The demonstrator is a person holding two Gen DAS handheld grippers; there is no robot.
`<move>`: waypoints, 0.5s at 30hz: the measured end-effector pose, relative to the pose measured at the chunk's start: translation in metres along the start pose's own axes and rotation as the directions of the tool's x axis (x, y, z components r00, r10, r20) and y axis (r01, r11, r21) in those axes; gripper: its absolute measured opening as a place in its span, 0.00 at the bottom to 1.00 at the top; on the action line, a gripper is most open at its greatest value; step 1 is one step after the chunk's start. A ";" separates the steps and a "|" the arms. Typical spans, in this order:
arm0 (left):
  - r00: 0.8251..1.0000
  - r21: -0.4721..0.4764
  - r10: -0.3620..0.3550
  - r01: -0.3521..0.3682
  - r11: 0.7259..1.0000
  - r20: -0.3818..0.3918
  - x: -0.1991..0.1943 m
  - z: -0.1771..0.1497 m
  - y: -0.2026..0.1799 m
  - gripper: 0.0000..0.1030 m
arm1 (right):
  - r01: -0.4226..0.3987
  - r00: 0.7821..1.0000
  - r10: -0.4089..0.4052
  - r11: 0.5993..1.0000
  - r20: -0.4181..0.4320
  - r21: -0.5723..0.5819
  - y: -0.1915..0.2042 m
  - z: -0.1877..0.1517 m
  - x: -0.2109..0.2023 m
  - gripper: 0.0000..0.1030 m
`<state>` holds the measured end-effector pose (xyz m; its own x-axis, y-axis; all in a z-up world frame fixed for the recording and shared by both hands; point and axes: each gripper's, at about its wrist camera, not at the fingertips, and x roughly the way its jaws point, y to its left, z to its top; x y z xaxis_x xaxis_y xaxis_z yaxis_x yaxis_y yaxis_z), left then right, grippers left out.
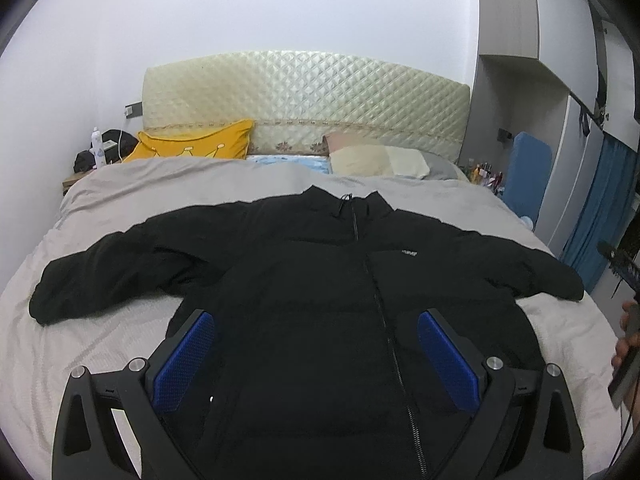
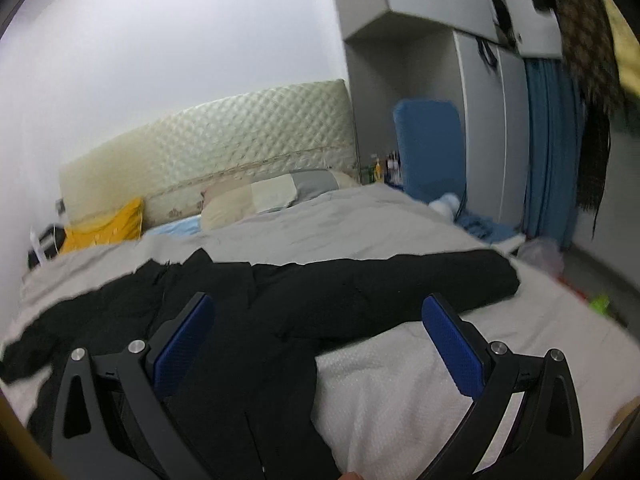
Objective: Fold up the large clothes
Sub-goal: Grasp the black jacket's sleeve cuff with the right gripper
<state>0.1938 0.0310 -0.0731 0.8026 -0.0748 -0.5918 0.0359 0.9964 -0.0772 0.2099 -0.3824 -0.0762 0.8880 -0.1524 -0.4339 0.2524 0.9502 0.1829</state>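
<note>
Left tongs [image 1: 316,316] wide open, nothing held, hovering over lower front of the black jacket [image 1: 312,288]; blue pads [image 1: 184,360] either side of the zip [image 1: 384,320]. Right tongs [image 2: 318,312] also wide open & empty, above the jacket's right side, one finger over black fabric, other over bare bedcover.

Jacket lies flat, front up, zipped, on the bed [image 1: 120,184] w/ grey cover, collar toward the headboard [image 1: 304,92], hem toward the cameras. Both sleeves spread out sideways: one sleeve [image 1: 100,272] reaches toward left edge of bed, other sleeve [image 2: 420,276] stretches toward right edge. Small white logo [image 1: 409,253] on chest.

Yellow pillow [image 1: 196,144] & pale pillow [image 1: 376,158] at head of bed, well apart from jacket. Blue board [image 1: 528,172] leans beside wardrobe [image 1: 580,160] on right. Person's hand [image 1: 626,340] at right edge of left view, on a dark handle. Right view slightly blurred.
</note>
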 end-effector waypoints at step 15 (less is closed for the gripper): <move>0.999 -0.017 -0.024 0.023 1.000 -0.028 0.044 -0.012 -0.014 1.00 | 0.056 0.971 0.026 0.942 -0.237 0.330 -0.183 -0.001 0.137 0.85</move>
<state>0.2215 0.0134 -0.1075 0.7845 -0.0997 -0.6120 0.0447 0.9935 -0.1046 0.2851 -0.5769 -0.1700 0.7778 -0.0593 -0.6257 0.4141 0.7973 0.4392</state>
